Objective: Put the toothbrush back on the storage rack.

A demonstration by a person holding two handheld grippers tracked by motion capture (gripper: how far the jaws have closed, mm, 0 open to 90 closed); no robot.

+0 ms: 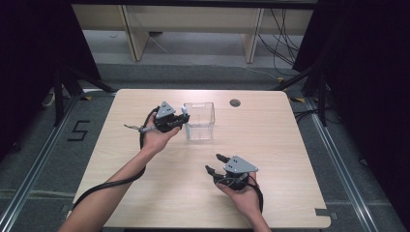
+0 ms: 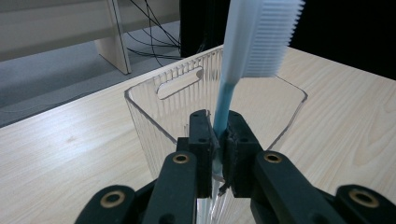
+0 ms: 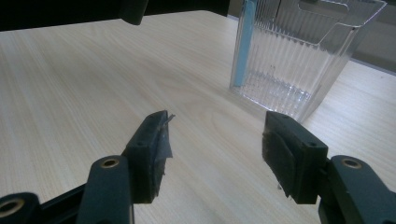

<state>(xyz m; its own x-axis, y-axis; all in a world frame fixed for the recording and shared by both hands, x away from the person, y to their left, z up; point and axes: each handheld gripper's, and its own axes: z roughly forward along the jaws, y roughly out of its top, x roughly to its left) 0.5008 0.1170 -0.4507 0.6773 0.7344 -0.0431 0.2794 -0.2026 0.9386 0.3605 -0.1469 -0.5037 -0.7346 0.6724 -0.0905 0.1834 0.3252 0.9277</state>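
A clear ribbed plastic container [image 1: 199,121] stands upright at the middle back of the wooden table [image 1: 270,145]. My left gripper [image 1: 185,117] hovers at its left rim, shut on a toothbrush. In the left gripper view the toothbrush [image 2: 254,37] stands upright with its white bristle head up, and its blue handle is pinched between the pads of the left gripper [image 2: 217,135] above the container's [image 2: 154,84] near corner. The right gripper view shows the blue handle [image 3: 244,46] reaching down along the container's [image 3: 299,56] left side. My right gripper [image 1: 213,162] [image 3: 215,140] rests open near the front, holding nothing.
A round cable hole [image 1: 235,102] lies in the tabletop behind the container. Beyond the table's far edge are a wooden bench [image 1: 193,24], floor cables [image 1: 283,43] and dark curtains. A "5" mark [image 1: 79,130] is on the floor at the left.
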